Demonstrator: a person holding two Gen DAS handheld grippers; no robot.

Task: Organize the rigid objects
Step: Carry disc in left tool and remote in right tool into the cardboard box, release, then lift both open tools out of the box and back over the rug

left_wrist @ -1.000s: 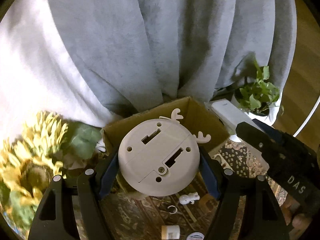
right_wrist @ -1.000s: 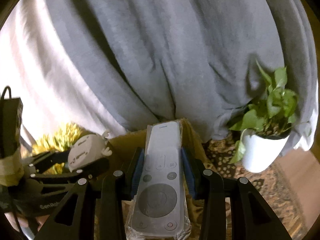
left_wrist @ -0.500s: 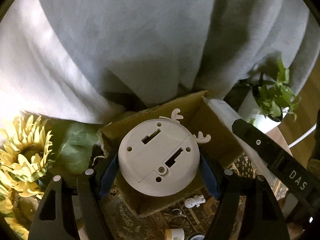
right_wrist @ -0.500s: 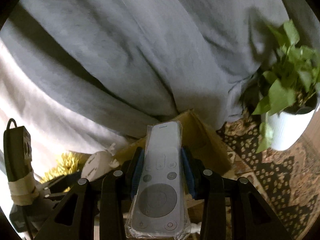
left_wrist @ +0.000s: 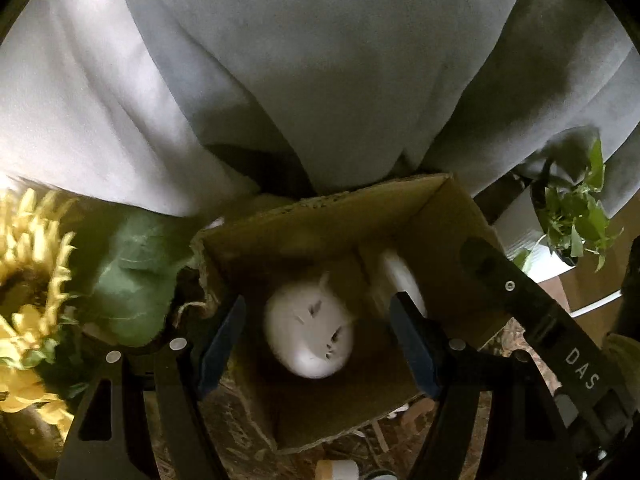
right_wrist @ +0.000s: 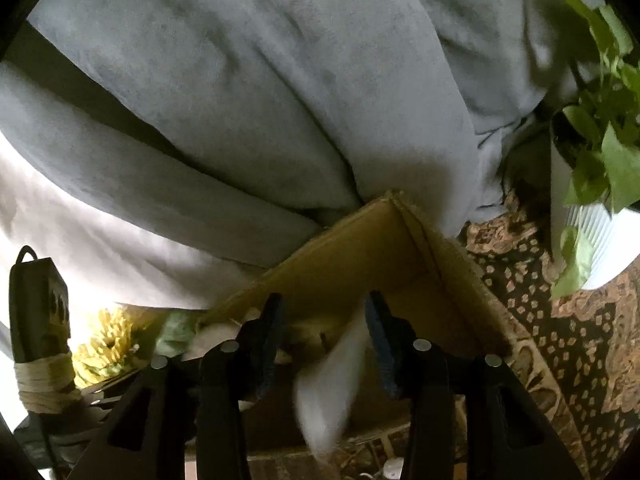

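Observation:
An open cardboard box stands on the patterned rug; it also shows in the right wrist view. My left gripper is open above it. The round white reindeer gadget is blurred inside the box, free of the pads. My right gripper is open. The white remote is blurred and tilted between and below its fingers, over the box, free of them. In the left wrist view the remote shows at the box's right inner side.
A yellow sunflower with a green leaf lies left of the box. A potted plant in a white pot stands to the right. Grey curtain hangs behind the box. Small white items lie on the rug near the front.
Both grippers have moved over the box and opened. The reindeer gadget and the remote have left the fingers and are dropping into the box.

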